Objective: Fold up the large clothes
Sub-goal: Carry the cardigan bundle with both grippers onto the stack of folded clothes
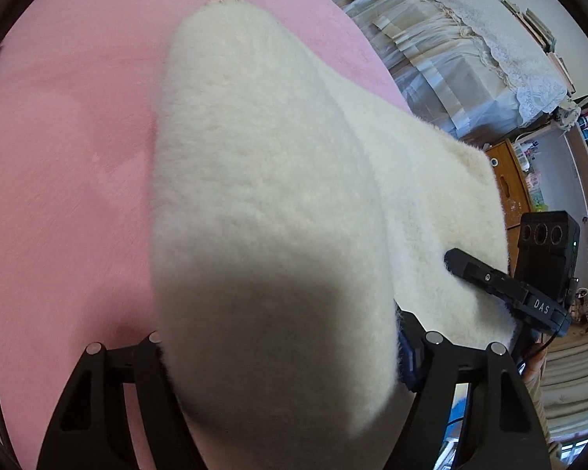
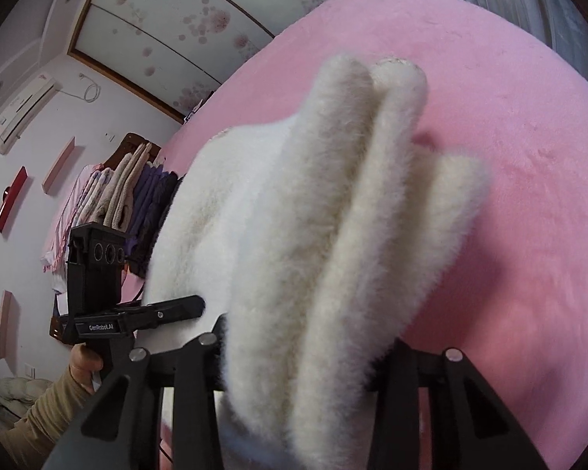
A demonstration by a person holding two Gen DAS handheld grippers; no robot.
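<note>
A thick white fleece garment [image 1: 262, 180] fills the middle of the left wrist view and rises off the pink bed cover [image 1: 58, 156]. My left gripper [image 1: 278, 356] is shut on a bunched edge of it, and the cloth hides the fingertips. In the right wrist view the same garment [image 2: 333, 235] hangs in long folds from my right gripper [image 2: 298, 356], whose jaws pinch it, their tips also buried. One finger [image 1: 470, 268] of the right gripper lies on the fleece further right. One finger [image 2: 180, 307] of the left gripper reaches into the cloth from the left.
The pink bed cover [image 2: 509, 156] spreads wide beyond the garment. Pale curtains [image 1: 431, 51] and a wooden cabinet [image 1: 509, 180] stand past the bed's edge. Clothes on a rack [image 2: 129, 192] hang by the wall under a sliding-door wardrobe [image 2: 200, 19]. A person's hand [image 2: 84, 364] holds the left gripper.
</note>
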